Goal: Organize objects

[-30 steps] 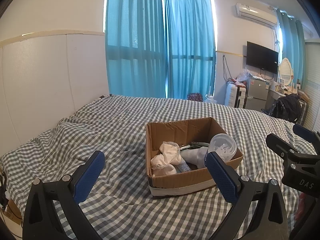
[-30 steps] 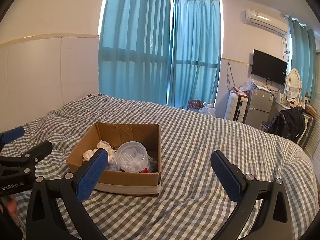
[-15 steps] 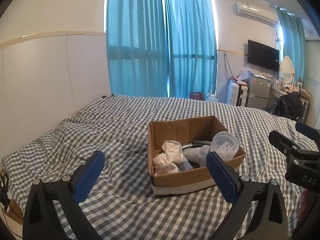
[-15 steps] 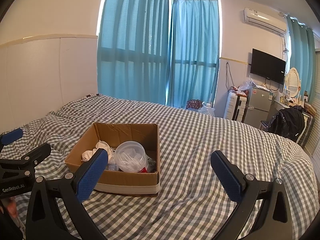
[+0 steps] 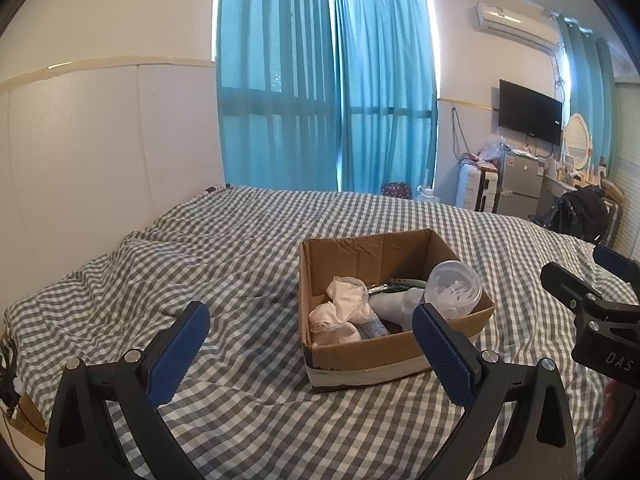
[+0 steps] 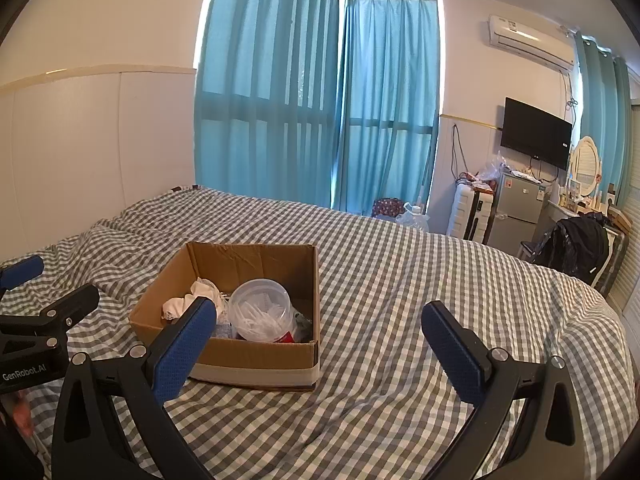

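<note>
While both grippers hover empty with fingers spread wide, the box (image 5: 394, 312) sits mid-frame on the bed (image 5: 240, 240), holding a tub (image 5: 452, 290), cloths (image 5: 346, 306) and more. Over the last second the left view only drifted slightly; nothing was grasped, so sorting stands unchanged.

You face a bed (image 5: 248, 240) in grey-and-white check | white padded headboard (image 5: 100, 152) on your left | teal curtains (image 5: 320, 112) glow with daylight ahead | at right: air conditioner (image 6: 528, 40) high up, black TV (image 6: 536, 134) on the wall, small grey fridge (image 6: 516, 208) below
</note>
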`<state>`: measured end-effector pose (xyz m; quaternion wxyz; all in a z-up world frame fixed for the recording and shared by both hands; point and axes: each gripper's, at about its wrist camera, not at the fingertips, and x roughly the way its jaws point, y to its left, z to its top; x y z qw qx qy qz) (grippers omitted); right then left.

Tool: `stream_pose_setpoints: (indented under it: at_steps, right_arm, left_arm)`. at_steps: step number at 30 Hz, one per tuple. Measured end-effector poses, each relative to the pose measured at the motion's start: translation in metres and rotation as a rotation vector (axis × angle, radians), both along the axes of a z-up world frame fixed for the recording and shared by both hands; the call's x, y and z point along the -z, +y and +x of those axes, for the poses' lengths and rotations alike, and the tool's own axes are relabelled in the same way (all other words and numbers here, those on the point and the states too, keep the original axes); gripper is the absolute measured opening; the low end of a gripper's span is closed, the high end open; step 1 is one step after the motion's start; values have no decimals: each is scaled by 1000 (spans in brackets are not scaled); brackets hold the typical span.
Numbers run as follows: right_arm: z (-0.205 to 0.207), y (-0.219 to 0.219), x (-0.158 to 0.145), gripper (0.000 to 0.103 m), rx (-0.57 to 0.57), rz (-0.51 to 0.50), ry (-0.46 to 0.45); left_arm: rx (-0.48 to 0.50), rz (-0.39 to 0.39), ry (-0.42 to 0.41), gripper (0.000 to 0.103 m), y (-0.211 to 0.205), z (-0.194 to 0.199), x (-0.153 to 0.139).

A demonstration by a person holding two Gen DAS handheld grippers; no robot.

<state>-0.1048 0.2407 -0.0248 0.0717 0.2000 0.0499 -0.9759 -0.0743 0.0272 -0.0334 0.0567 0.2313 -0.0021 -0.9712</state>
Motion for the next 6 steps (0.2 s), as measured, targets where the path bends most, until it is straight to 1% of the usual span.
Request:
stream_pose_setpoints:
  at_steps: [4,6]
  right_arm:
    - [0,-1,1,103,1,-4,-3]
    - [0,-1,1,103,3,-3,-4]
  left_arm:
    - [29,6,3,103,2,0,-2]
    - [21,-3,10,103,3,0,-4]
